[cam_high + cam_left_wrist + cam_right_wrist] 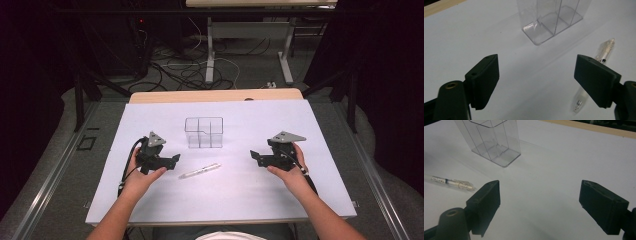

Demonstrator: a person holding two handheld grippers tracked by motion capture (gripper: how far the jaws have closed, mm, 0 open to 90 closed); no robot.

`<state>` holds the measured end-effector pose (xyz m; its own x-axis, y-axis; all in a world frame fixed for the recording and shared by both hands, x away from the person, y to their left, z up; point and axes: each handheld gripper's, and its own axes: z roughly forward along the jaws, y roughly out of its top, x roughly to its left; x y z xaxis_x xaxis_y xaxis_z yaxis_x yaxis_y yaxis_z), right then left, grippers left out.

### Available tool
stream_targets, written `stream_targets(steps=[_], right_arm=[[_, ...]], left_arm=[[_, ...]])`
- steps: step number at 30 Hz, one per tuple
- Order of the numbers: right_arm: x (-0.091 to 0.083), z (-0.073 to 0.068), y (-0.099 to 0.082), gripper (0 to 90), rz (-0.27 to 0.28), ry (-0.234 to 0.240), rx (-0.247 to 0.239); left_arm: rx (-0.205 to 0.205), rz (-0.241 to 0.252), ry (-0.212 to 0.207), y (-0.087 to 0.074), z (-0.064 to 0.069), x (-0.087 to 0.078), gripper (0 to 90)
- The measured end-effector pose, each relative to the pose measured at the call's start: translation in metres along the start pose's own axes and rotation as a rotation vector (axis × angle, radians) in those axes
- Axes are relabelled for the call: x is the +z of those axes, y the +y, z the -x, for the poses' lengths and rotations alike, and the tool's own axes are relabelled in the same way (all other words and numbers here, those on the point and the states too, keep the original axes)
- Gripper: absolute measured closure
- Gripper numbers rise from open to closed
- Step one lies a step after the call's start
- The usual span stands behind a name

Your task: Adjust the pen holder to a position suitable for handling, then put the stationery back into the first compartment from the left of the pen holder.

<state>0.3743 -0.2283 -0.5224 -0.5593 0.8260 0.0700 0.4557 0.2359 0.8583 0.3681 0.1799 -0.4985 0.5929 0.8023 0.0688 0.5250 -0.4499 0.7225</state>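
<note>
A clear pen [200,171] lies flat on the white sheet [225,200], in front of a clear plastic holder [203,132] with several compartments. My left gripper [176,159] hovers just left of the pen and points right, open and empty. In the left gripper view the left gripper [536,58] has bare sheet between its jaws; the pen [605,48] runs behind the right jaw and the holder [551,20] stands beyond. My right gripper [254,156] is right of the pen, open, pointing left. The right gripper view has the right gripper [540,183] empty, with the pen [451,182] and holder [494,142] at left.
The white sheet covers a wooden table whose far edge [215,95] shows behind the holder. Beyond it the floor carries cables [185,70] and a second table's legs [210,50]. Dark frame rails run along both sides.
</note>
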Motion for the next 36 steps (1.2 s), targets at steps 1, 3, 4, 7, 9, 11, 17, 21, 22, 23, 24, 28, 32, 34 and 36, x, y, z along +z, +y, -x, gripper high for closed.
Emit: stream_targets(steps=[1,3,4,7,9,11,17,21,22,23,24,28,32,34,36], right_arm=[[0.0,0.0,0.0,17.1,-0.005,0.0,0.003],[0.0,0.0,0.0,17.1,-0.004,0.001,0.0],[0.0,0.0,0.0,17.1,-0.004,0.0,0.001],[0.001,0.002,0.0,17.1,-0.002,0.0,-0.002],[0.001,0.002,-0.001,17.1,-0.006,0.003,0.006],[0.002,0.002,-0.002,17.1,-0.015,0.003,0.008],[0.002,0.002,-0.002,17.1,-0.015,0.002,0.016],[0.002,0.003,-0.003,17.1,-0.015,0.001,0.018],[0.001,0.004,-0.003,17.1,-0.015,0.0,0.016],[0.001,0.004,-0.003,17.1,-0.018,-0.003,0.013],[0.001,0.005,-0.003,17.1,-0.016,-0.006,0.021],[0.001,0.005,-0.003,17.1,-0.018,-0.002,0.029],[0.001,0.006,-0.004,17.1,-0.023,0.0,0.022],[0.002,0.006,-0.004,17.1,-0.023,-0.001,0.019],[0.002,0.005,-0.005,17.1,-0.026,0.003,0.023]], left_arm=[[0.015,-0.008,0.001,0.0,0.002,0.0,22.8],[0.042,-0.02,-0.008,0.001,0.006,0.002,24.3],[0.053,-0.036,-0.007,0.001,0.008,0.002,24.4],[0.066,-0.042,-0.038,0.002,0.013,0.003,27.1],[0.072,-0.047,-0.068,0.005,0.015,0.003,30.7],[0.087,-0.055,-0.089,0.008,0.017,0.003,33.3],[0.134,-0.096,-0.114,0.016,0.025,0.011,35.3],[0.177,-0.131,-0.131,0.022,0.031,0.017,38.8],[0.186,-0.136,-0.13,0.024,0.032,0.018,39.5],[0.205,-0.148,-0.131,0.025,0.033,0.019,40.1],[0.22,-0.155,-0.125,0.027,0.035,0.02,40.8],[0.246,-0.168,-0.12,0.031,0.037,0.026,41.3],[0.266,-0.186,-0.14,0.035,0.041,0.029,43.7],[0.287,-0.206,-0.15,0.037,0.044,0.03,43.9],[0.304,-0.226,-0.158,0.037,0.047,0.031,45.9]])
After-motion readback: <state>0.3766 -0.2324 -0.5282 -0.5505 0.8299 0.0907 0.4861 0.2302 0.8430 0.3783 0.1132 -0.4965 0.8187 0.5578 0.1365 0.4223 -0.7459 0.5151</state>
